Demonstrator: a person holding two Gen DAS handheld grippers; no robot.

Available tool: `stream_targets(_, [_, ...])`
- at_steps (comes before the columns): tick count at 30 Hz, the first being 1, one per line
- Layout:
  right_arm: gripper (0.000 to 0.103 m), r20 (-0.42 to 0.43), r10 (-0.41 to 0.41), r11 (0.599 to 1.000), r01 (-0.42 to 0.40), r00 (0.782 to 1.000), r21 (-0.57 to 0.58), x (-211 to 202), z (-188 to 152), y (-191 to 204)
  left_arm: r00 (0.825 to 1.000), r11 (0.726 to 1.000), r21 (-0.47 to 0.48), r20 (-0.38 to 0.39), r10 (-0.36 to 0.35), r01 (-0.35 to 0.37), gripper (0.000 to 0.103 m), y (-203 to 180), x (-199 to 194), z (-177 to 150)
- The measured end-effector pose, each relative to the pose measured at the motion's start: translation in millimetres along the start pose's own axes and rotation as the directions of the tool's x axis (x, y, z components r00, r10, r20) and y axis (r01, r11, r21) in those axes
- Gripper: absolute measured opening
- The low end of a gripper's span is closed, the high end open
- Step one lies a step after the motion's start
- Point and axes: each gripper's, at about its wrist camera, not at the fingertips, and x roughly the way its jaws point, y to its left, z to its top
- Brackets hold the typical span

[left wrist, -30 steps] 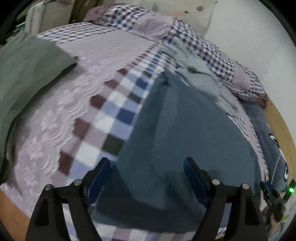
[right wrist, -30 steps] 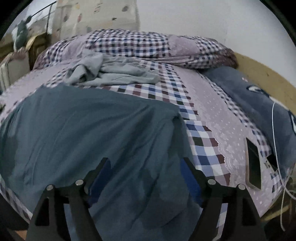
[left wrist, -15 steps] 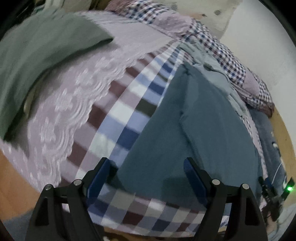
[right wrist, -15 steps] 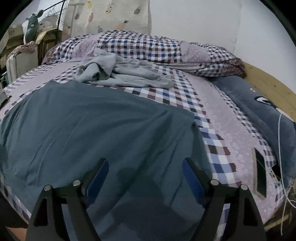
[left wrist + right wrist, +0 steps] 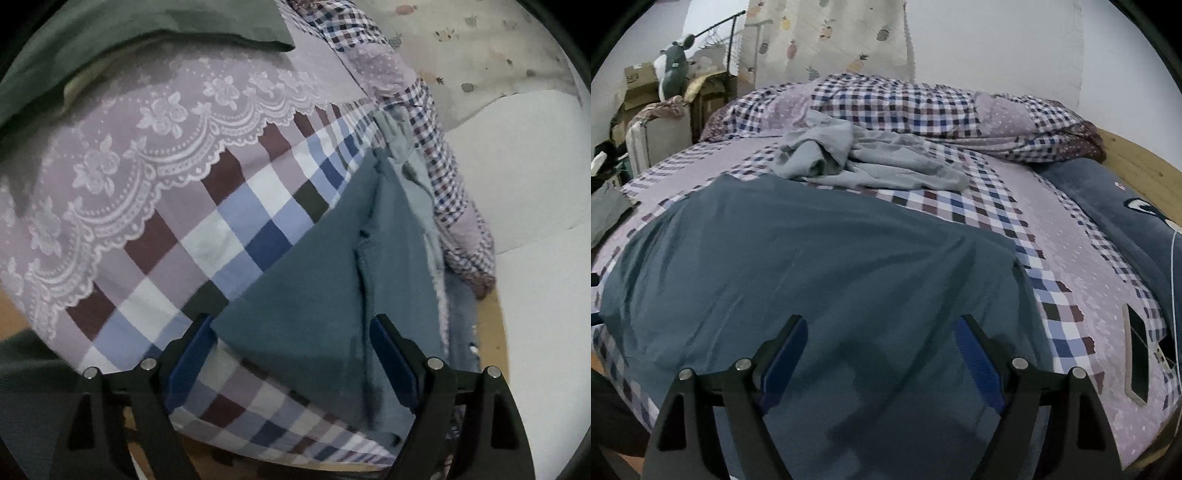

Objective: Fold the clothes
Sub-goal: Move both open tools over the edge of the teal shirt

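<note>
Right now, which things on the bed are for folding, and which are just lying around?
For folding:
teal garment
crumpled grey garment
green garment

Just lying about:
phone
navy blanket
checked quilt
cardboard box

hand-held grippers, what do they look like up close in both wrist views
Both match. The left hand-held gripper and the right hand-held gripper each have two black plastic fingers with triangular cut-outs, blue pads on the inner faces, and silver screw heads on top. No cables, markings or sleeves show.
</note>
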Motion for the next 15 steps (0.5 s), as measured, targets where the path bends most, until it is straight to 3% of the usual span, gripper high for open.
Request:
stream_targets(7, [0.085,0.084,0.098,0.991,-0.089,0.992,-0.101,-20,2,34,0.989,0.990,-0.011,-0.058,-0.139,0.138,0.088,-5,7,0])
stream_targets(11, [0.085,0.100,0.156,0.972,-0.135,0.983,-0.190,-33,-1,73,0.971,0.973,-0.020,-0.059,-0.230,0.230,0.088,-8,1,-1])
stream_targets(15, [0.085,0.091,0.245,0.934,-0.210,0.965,-0.288,-45,-10,124,0.950,0.949,0.050,-0.056,-0.308,0.311,0.088,-23,-6,-1])
